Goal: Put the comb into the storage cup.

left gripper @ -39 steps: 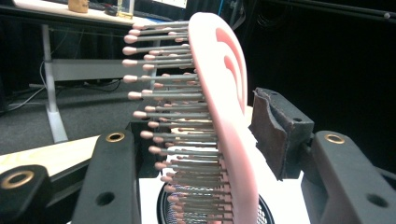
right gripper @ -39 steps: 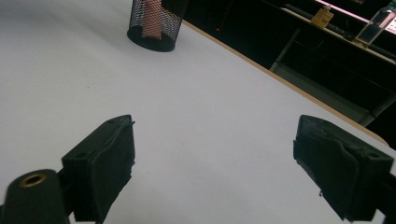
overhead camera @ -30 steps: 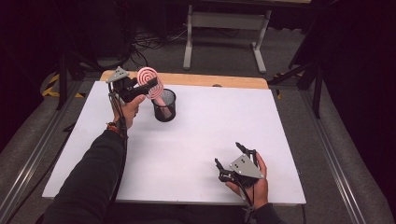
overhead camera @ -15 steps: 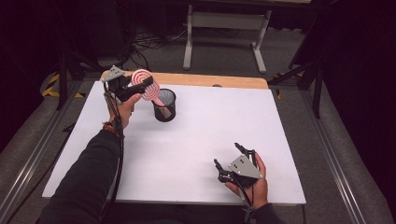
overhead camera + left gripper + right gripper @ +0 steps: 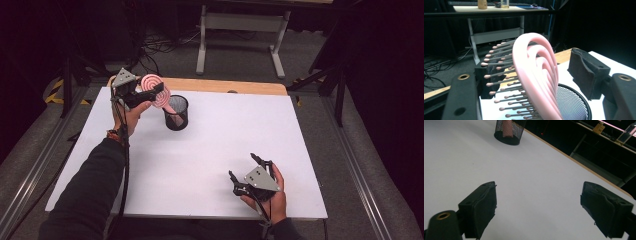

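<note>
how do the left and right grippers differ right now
The left gripper is raised at the table's far left with a pink hairbrush between its jaws; the right gripper sits low near the front edge with nothing between its wide-open jaws. Both have black padded jaws and a grey plate.

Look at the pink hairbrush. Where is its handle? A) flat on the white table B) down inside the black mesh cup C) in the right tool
B: the pink hairbrush slants with its handle down inside the black mesh cup, its head up between the jaws of the left tool.
</note>
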`<state>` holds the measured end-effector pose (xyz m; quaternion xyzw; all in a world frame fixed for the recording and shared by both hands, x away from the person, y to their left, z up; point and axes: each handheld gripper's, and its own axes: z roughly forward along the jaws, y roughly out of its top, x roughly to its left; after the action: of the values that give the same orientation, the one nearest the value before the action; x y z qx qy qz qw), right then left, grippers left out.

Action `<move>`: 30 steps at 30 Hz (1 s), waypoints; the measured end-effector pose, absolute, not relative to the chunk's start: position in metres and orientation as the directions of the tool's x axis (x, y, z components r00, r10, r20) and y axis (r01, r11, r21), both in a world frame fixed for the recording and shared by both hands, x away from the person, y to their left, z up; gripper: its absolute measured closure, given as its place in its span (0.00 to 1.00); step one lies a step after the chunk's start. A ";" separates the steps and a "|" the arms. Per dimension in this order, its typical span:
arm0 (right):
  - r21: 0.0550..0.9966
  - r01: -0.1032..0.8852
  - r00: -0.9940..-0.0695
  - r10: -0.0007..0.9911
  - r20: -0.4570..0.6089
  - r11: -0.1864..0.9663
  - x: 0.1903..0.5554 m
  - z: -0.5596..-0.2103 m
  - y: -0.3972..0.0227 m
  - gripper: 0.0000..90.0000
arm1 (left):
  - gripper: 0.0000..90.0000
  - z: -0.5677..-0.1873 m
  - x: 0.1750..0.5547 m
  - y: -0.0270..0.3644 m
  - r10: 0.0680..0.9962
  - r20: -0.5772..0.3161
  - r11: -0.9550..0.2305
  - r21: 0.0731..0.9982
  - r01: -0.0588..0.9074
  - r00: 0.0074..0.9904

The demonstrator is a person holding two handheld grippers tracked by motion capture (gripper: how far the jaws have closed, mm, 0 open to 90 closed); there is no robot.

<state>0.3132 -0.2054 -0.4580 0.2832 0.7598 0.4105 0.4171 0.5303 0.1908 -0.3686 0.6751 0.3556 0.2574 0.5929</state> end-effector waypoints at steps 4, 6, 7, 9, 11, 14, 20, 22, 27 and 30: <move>0.859 0.091 -0.498 0.770 -0.399 0.504 0.313 -0.458 -0.205 0.16 | 0.29 -0.367 0.530 0.190 0.773 -0.061 -0.063 0.983 0.172 0.632; 0.857 0.091 -0.499 0.768 -0.402 0.507 0.313 -0.458 -0.205 0.16 | 0.26 -0.366 0.529 0.189 0.766 -0.051 -0.075 0.983 0.168 0.641; 0.857 0.092 -0.502 0.767 -0.400 0.507 0.313 -0.459 -0.205 0.16 | 0.25 -0.365 0.529 0.187 0.763 -0.040 -0.089 0.982 0.166 0.645; 0.855 0.092 -0.503 0.765 -0.402 0.510 0.314 -0.459 -0.205 0.16 | 0.21 -0.364 0.529 0.186 0.758 -0.030 -0.103 0.981 0.165 0.652; 0.856 0.096 -0.509 0.765 -0.396 0.507 0.314 -0.459 -0.205 0.18 | 0.17 -0.364 0.530 0.185 0.737 -0.040 -0.100 0.981 0.167 0.675; 0.852 0.099 -0.524 0.755 -0.395 0.514 0.314 -0.460 -0.203 0.18 | 0.12 -0.363 0.531 0.183 0.739 -0.029 -0.117 0.978 0.171 0.673; 0.849 0.098 -0.533 0.748 -0.396 0.520 0.313 -0.461 -0.203 0.19 | 0.07 -0.359 0.529 0.183 0.749 0.003 -0.138 0.979 0.152 0.662; 0.848 0.100 -0.535 0.747 -0.396 0.521 0.314 -0.461 -0.202 0.19 | 0.07 -0.356 0.528 0.185 0.744 0.011 -0.139 0.981 0.138 0.668; 0.847 0.099 -0.538 0.744 -0.397 0.523 0.313 -0.461 -0.201 0.19 | 0.06 -0.350 0.526 0.185 0.750 0.040 -0.155 0.981 0.117 0.660; 0.849 0.095 -0.535 0.746 -0.396 0.520 0.313 -0.461 -0.202 0.19 | 0.05 -0.347 0.524 0.186 0.746 0.055 -0.167 0.980 0.106 0.663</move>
<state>0.3128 -0.2016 -0.4605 0.2712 0.7753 0.4082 0.3984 0.5236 0.1859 -0.3475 0.7107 0.2999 0.2800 0.5715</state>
